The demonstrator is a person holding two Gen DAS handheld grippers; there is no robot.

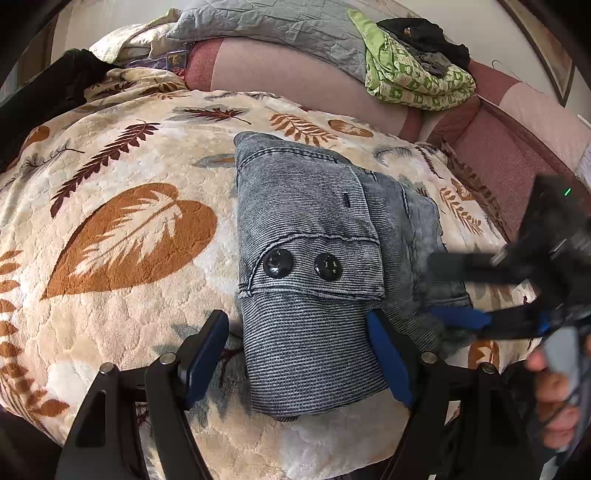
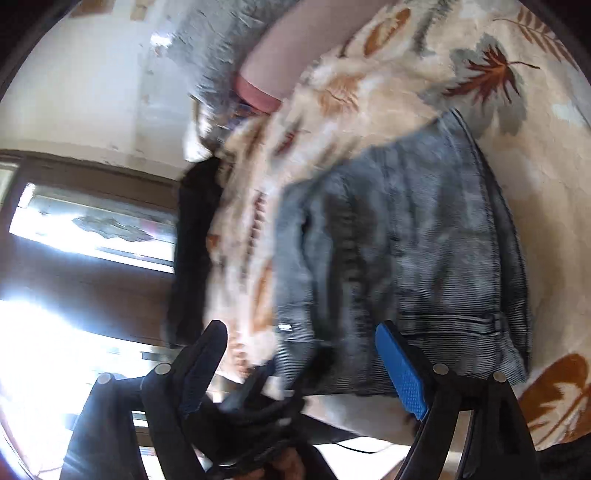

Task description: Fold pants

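The grey-blue denim pants [image 1: 310, 258] lie folded into a compact bundle on the leaf-patterned blanket [image 1: 122, 229], a flap with two black buttons on top. My left gripper [image 1: 299, 354] is open, its fingers straddling the bundle's near end without gripping it. My right gripper [image 1: 458, 291] comes in blurred from the right, jaws apart at the bundle's right edge. In the right wrist view the pants [image 2: 413, 258] fill the middle and the right gripper [image 2: 306, 365] is open just in front of them. The left gripper [image 2: 258, 398] shows blurred at the bottom.
A grey pillow [image 1: 273, 26], a green patterned cloth [image 1: 410, 77] and dark clothes [image 1: 424, 37] sit on the pink sofa back [image 1: 295, 77]. A black garment [image 1: 40, 103] lies at the blanket's far left. A bright window [image 2: 88, 229] shows in the right wrist view.
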